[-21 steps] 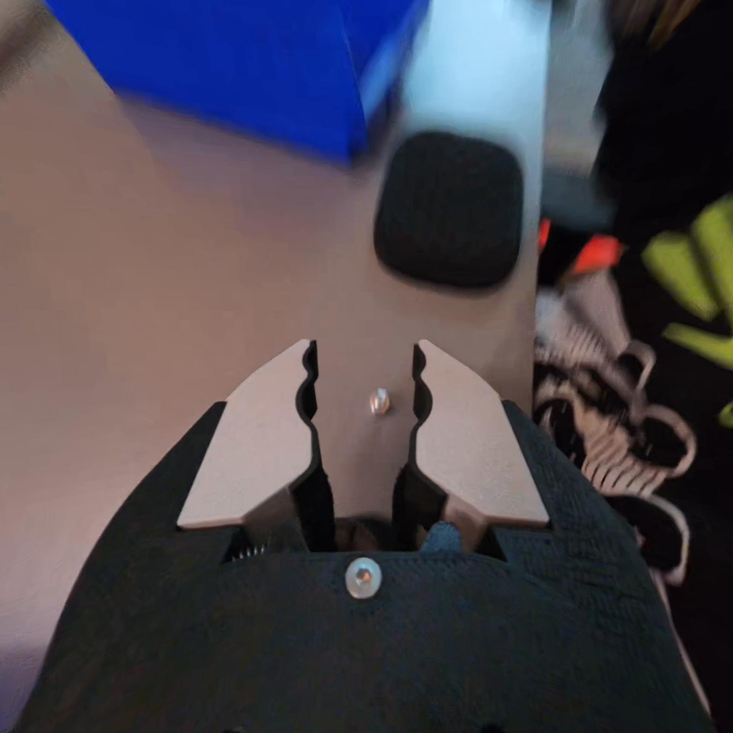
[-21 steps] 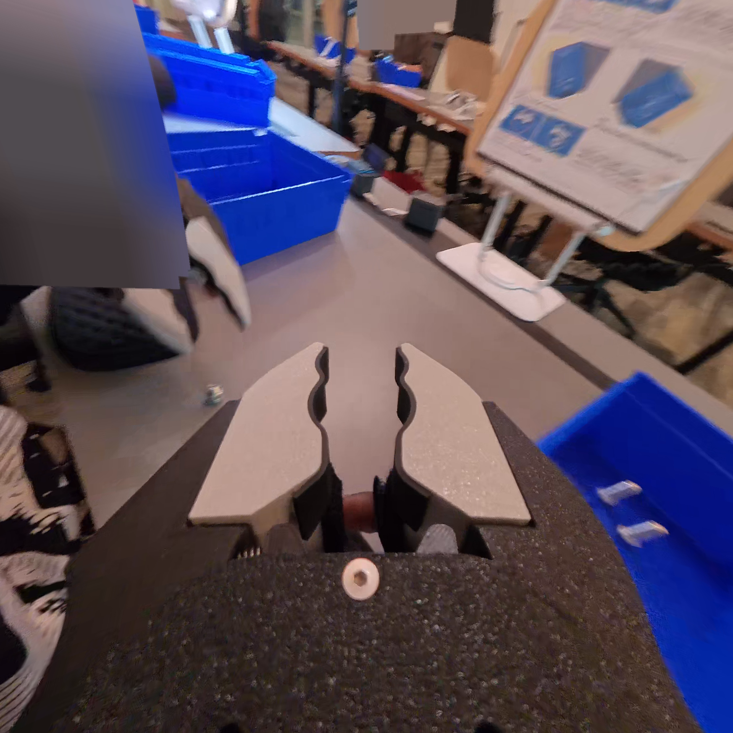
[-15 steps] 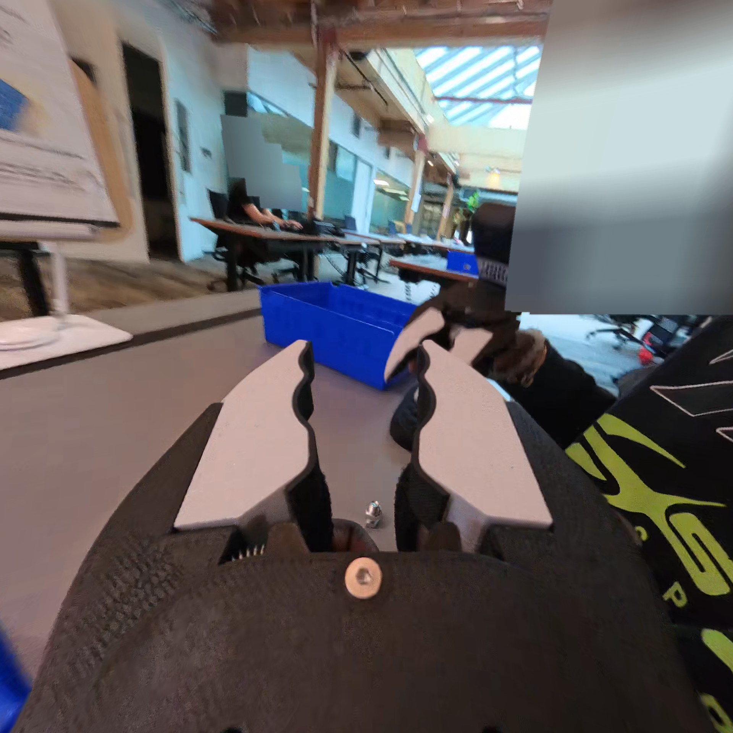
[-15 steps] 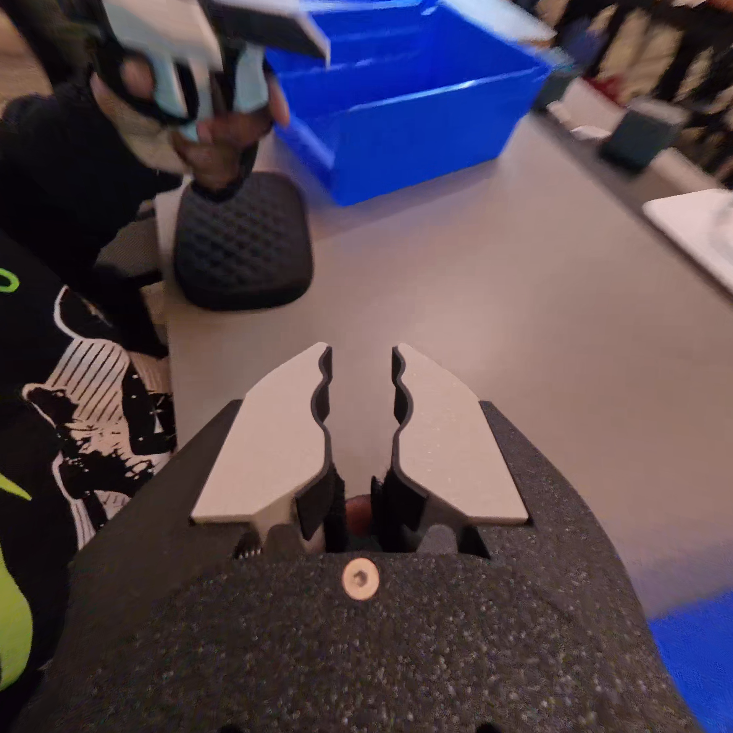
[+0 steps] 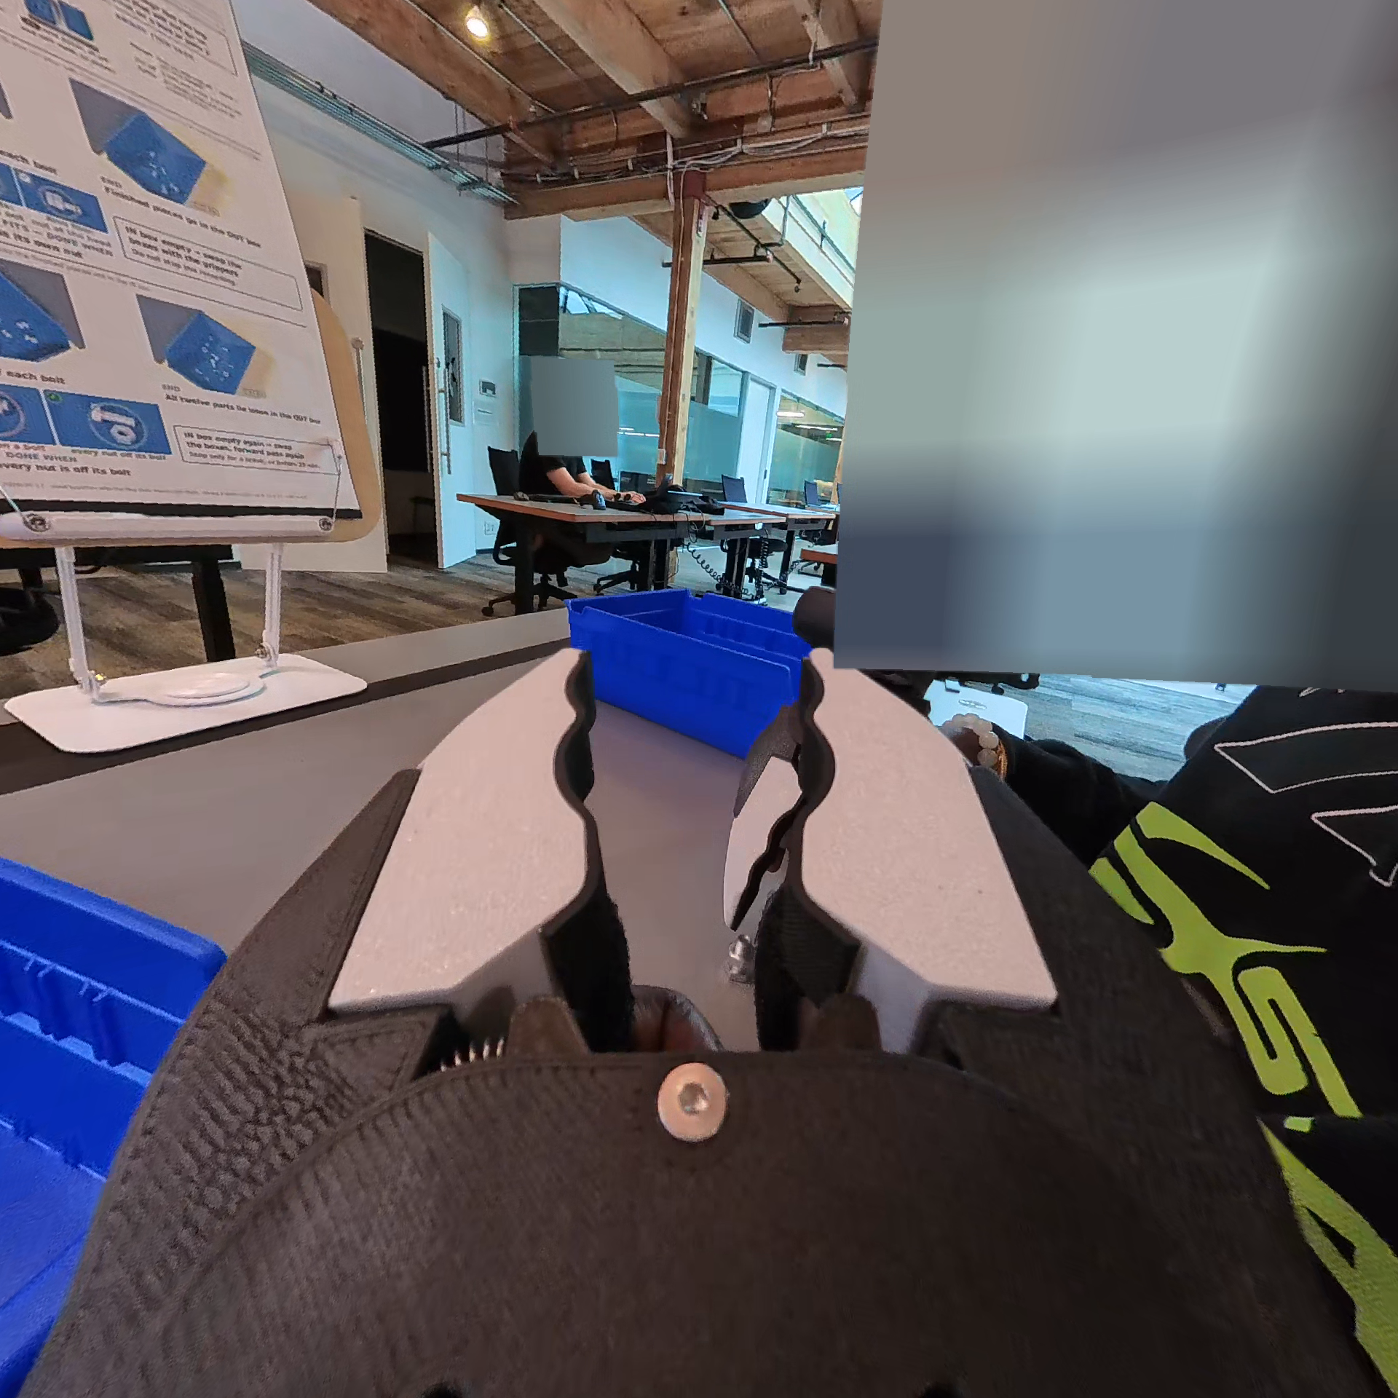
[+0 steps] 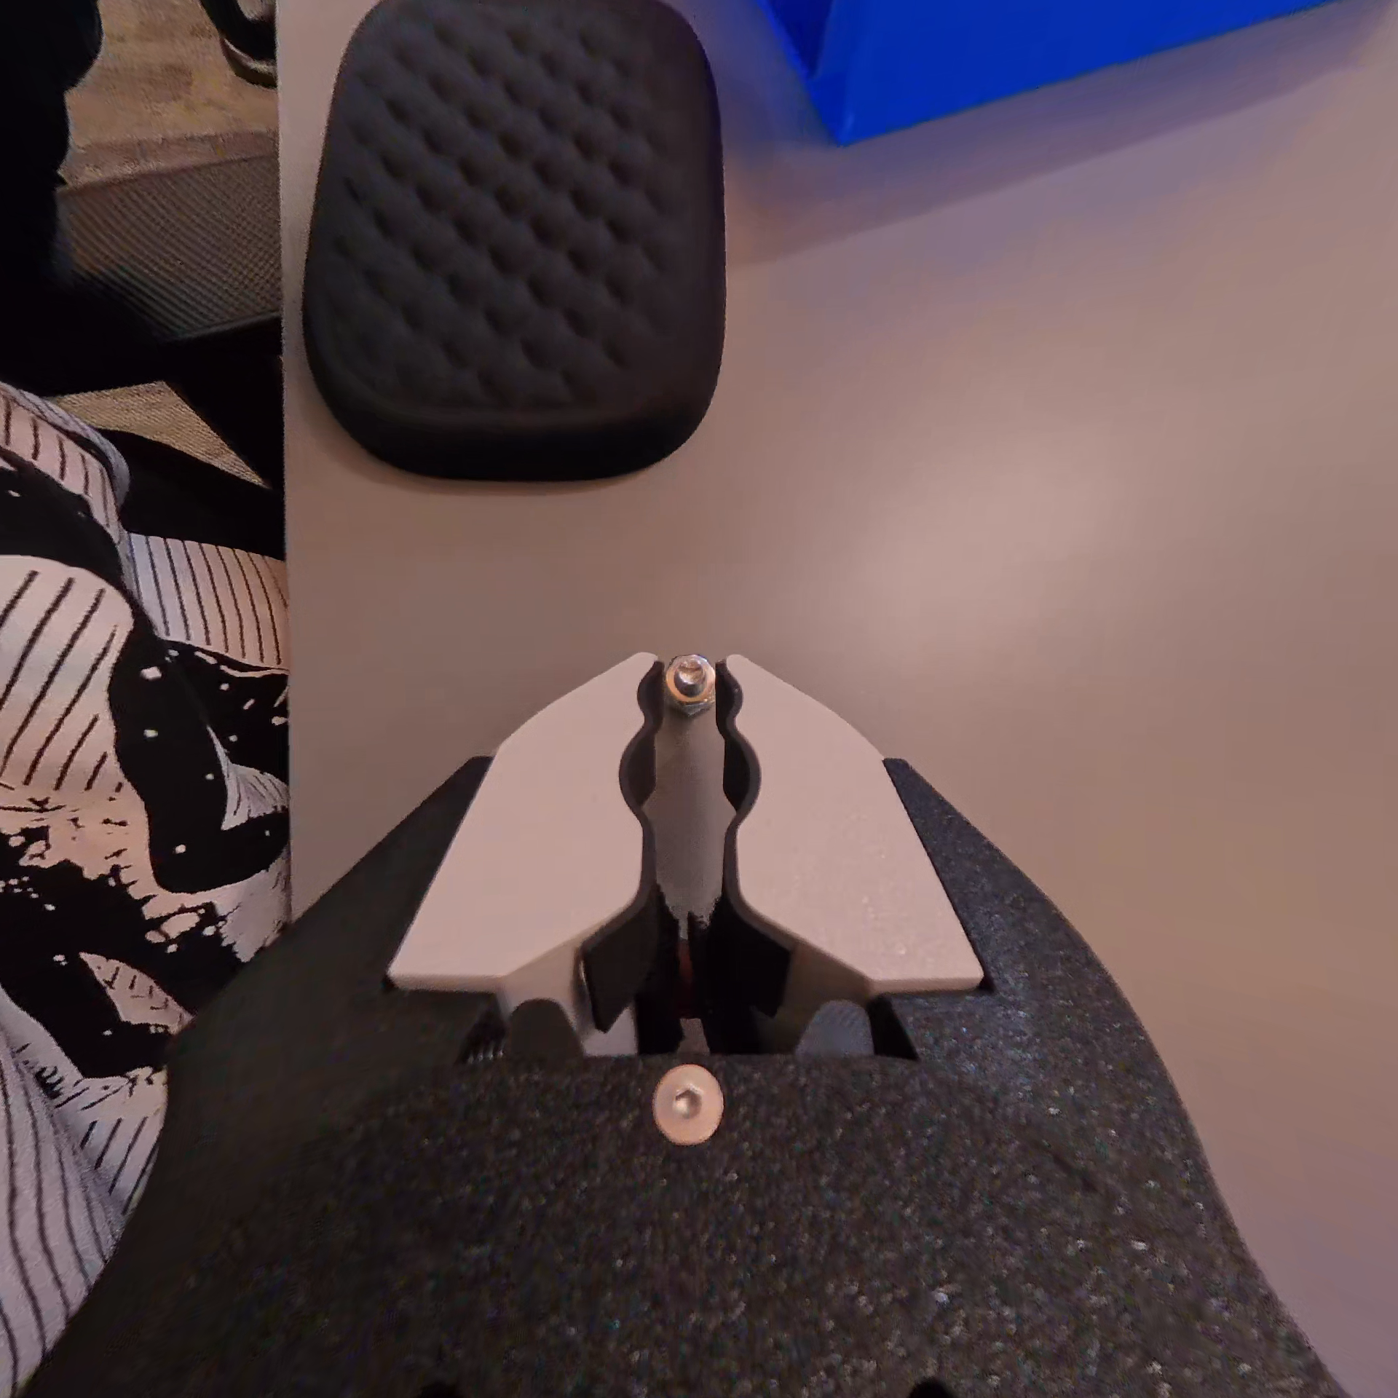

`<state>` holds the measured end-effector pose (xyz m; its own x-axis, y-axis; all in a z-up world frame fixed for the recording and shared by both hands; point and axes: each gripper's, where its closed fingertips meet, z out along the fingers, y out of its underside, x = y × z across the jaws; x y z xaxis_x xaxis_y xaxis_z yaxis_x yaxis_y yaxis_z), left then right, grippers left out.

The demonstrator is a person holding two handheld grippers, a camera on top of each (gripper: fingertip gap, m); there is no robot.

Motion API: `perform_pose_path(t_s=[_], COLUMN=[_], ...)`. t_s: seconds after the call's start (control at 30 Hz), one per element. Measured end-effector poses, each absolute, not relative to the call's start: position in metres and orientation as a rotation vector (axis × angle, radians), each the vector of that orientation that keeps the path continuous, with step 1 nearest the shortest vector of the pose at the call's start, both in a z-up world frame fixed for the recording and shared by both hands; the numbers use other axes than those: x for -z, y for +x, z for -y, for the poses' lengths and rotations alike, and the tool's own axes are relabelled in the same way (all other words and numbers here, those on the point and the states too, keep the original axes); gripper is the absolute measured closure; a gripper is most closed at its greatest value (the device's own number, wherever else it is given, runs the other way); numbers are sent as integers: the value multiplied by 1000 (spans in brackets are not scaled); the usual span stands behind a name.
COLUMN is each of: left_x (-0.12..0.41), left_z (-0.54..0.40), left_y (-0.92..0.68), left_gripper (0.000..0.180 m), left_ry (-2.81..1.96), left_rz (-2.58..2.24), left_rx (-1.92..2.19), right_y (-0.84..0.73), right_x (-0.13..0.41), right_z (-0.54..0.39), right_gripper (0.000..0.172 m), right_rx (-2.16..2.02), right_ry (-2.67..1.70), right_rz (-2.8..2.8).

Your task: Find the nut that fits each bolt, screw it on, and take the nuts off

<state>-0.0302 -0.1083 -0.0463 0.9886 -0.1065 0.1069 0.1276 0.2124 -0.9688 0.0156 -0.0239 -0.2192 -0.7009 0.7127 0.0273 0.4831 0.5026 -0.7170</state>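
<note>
Right gripper (image 6: pixel 690 685) fingers clamp a silver domed nut (image 6: pixel 687 682) standing on the tabletop (image 6: pixel 1059 529), left gripper (image 5: pixel 692 745) fingers released and empty; matching and threading evidently remain.

My left wrist view is bright and sharp: a ceiling lamp (image 5: pixel 477 25) glares at top, daylight washes in through the skylight (image 5: pixel 821 208) and glass partitions (image 5: pixel 726 431). Strong wide-angle bending curves the instruction board (image 5: pixel 151 250) and ceiling beams near the edges. My right wrist view is dimmer and warmer, lit evenly from above; the table (image 6: pixel 1059 492) shows a soft highlight, a blue tint beside the bin (image 6: pixel 1021 53), and a small glint on the nut (image 6: pixel 688 685). The shirt fabric (image 6: pixel 113 756) at left stretches. No motion blur in either.
</note>
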Motion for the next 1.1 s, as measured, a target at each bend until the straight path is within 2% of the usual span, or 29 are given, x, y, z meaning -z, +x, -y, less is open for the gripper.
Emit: perform_pose_path(t_s=[0.27,0.57,1.1], left_x=[67,131,123], left_z=[100,27,12], left_y=[-33,12,23], left_gripper=[129,128,165], left_ry=[-1458,-1723,-1661], left_rz=[16,-78,-117], left_rx=[85,-132,-219], right_y=[13,18,22], right_x=[216,113,97], right_z=[21,20,31], right_gripper=[164,164,164], right_rx=[-1004,-1298,-1319], right_ry=[-1012,-1008,-1014], right_rz=[2426,2175,2141])
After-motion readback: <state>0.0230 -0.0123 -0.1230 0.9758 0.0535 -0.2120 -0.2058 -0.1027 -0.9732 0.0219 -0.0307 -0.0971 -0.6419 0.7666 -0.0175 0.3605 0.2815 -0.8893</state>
